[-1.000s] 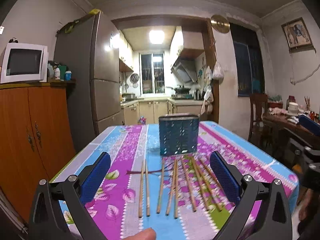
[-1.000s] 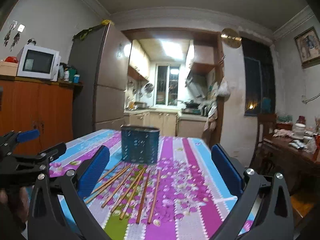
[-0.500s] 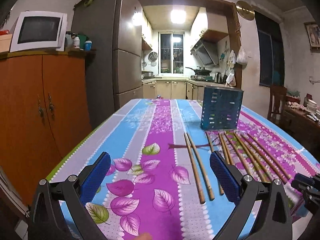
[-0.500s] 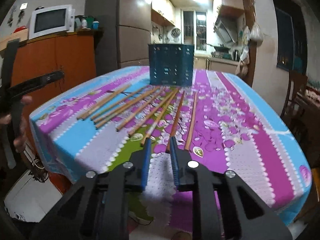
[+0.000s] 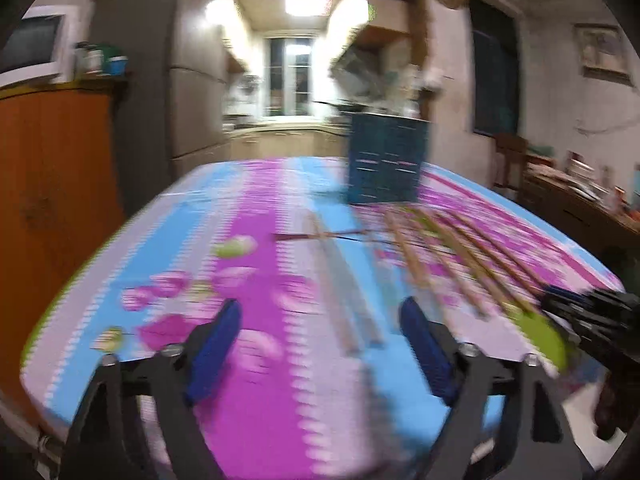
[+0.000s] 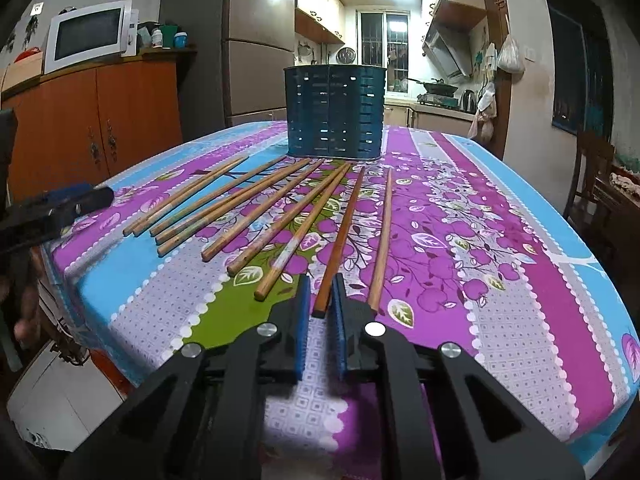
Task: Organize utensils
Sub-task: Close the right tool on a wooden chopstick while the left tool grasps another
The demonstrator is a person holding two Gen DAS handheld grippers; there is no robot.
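Note:
Several wooden chopsticks [image 6: 256, 204] lie fanned out on the floral tablecloth [image 6: 520, 280], in front of a dark blue slotted utensil holder [image 6: 334, 112] that stands upright. My right gripper [image 6: 322, 278] is low at the table's near edge, shut on the near end of a dark brown chopstick [image 6: 344, 232]. The left wrist view is motion-blurred. There my left gripper [image 5: 320, 306] has its jaws closing, and the leftmost pair of chopsticks [image 5: 344, 292] lies between its fingers without touching the pads. The holder [image 5: 386, 164] stands beyond them, and the right gripper [image 5: 588, 316] shows at the right edge.
An orange cabinet [image 6: 100, 128] with a microwave [image 6: 86, 36] and a tall fridge [image 6: 256, 52] stand left of the table. A wooden chair [image 6: 596, 172] and a cluttered side table are on the right. The left gripper [image 6: 68, 204] and a hand [image 6: 24, 308] show at the left edge.
Both grippers have dropped toward the table's near edge. The right gripper went from wide open to shut around a chopstick end. The left jaws have narrowed and its view has blurred.

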